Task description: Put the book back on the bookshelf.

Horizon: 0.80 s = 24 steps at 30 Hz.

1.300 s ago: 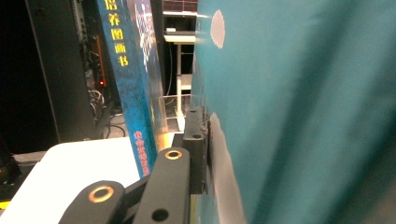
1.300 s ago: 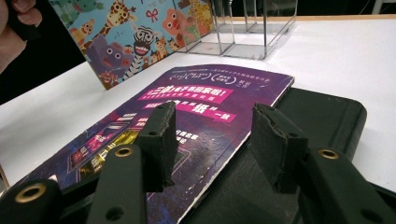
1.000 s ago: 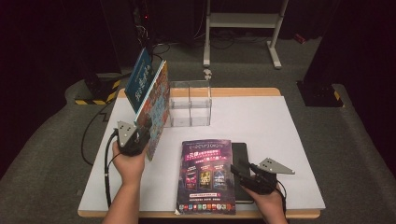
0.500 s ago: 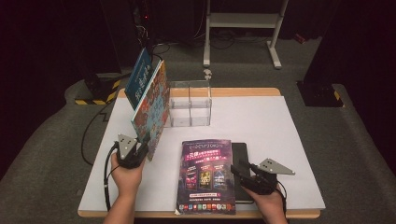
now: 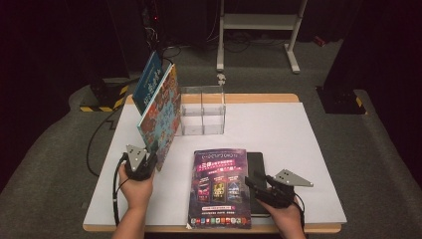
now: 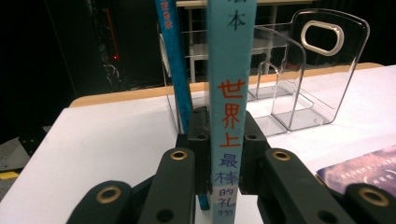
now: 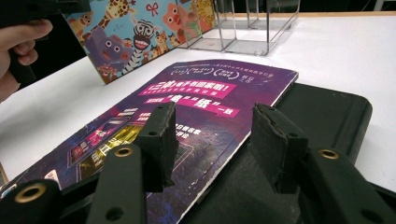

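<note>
- Our left gripper [image 6: 224,186] has its jaws pinching the spine of a picture book [image 6: 231,93], which we hold upright above the tabletop [image 5: 278,124], just in front of the clear file holder [image 5: 203,110].
- In the high view that picture book [image 5: 160,117] leans against a blue book [image 5: 148,82] at the holder's left side (whether the blue one already sits in a slot, we cannot tell).
- To do this step well, we judge that we should keep the spine vertical, line it up with an open compartment, and slide it in without nudging the light plastic walls.
- Our right gripper [image 7: 212,140] has its jaws spread, holding nothing, poised over the right edge of the purple magazine [image 7: 187,112], where it overlaps a black notebook [image 7: 322,116].
- Both lie flat near the front of the tabletop; a low approach under the magazine's edge looks sensible for a later pickup.
</note>
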{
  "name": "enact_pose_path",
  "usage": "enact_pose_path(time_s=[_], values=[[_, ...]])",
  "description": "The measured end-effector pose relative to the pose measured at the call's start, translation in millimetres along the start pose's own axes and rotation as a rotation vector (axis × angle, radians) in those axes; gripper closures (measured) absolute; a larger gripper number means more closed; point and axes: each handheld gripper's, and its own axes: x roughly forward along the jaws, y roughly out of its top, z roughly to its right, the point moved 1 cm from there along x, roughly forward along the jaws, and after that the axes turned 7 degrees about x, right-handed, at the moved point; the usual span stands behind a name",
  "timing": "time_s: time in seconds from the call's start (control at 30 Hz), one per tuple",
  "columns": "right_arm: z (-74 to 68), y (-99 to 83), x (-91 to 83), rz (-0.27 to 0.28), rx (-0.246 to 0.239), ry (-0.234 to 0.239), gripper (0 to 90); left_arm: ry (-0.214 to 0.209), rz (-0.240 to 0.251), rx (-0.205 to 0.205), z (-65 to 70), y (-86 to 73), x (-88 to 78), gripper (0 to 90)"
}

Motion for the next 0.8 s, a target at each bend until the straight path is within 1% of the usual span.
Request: enact_pose_path(time_s=[0.1,0.17,0.33,0.53,0.73,0.8], values=[[-0.1,-0.5,0.9,-0.003,0.001,0.002,50.2,0.009,0.002,0.014,4.1,-1.0,2.9,80.0],[-0.2,-0.6,0.8,-0.003,0.000,0.002,50.2,0.015,0.006,0.006,5.2,-0.8,4.9,80.1],[0.6,-0.6,0.6,-0.002,0.003,0.004,50.2,0.028,0.003,0.009,6.9,-0.9,10.9,80.1],[0.3,-0.7,0.6,-0.001,0.004,0.007,50.2,0.056,0.007,0.014,10.6,-1.6,18.7,79.9],[0.5,-0.6,0.7,-0.001,0.004,0.014,50.3,0.088,0.013,0.005,13.4,-2.8,19.5,79.9],[0.6,-0.5,0.7,-0.002,0.003,0.016,50.3,0.095,0.014,0.008,13.8,-3.8,18.7,79.9]])
